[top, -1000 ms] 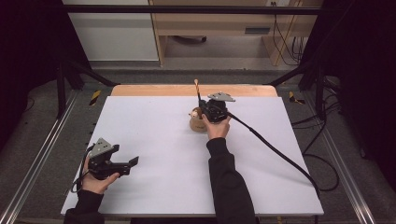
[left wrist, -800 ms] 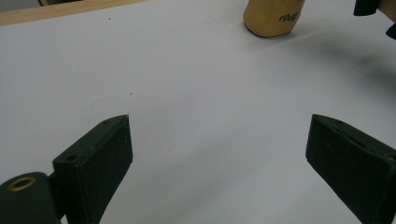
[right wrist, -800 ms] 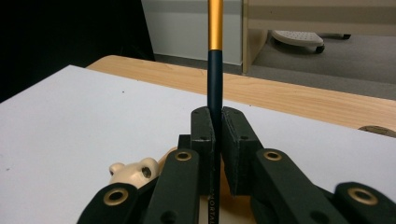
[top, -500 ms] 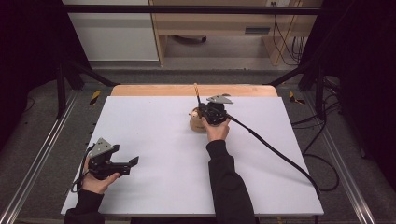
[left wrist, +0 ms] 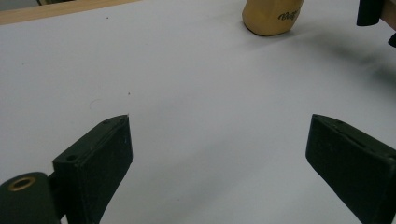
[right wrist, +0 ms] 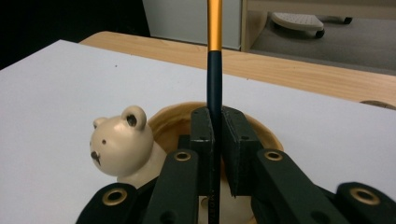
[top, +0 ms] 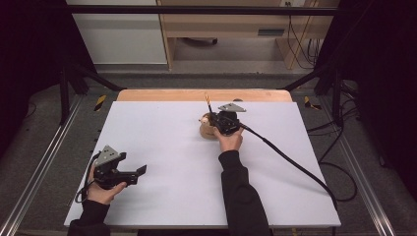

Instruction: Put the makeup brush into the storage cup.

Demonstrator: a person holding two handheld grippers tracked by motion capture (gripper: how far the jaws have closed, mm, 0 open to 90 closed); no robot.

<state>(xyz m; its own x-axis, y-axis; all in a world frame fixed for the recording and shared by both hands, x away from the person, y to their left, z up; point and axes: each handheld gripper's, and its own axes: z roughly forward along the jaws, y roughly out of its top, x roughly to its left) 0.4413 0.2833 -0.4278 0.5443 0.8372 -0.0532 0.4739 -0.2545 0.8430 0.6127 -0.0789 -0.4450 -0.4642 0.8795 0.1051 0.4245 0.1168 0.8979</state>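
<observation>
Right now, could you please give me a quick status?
Right claw shut on pencil, upright above bear cup. Left claw open, empty. Nothing in the way.

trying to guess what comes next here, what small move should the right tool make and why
Probably lower the pencil straight down into the bear cup. The right tool is shut on the pencil, holding it upright over the cup's open mouth, so a short descent before letting go seems likely. The left tool rests open, apart from this.
</observation>
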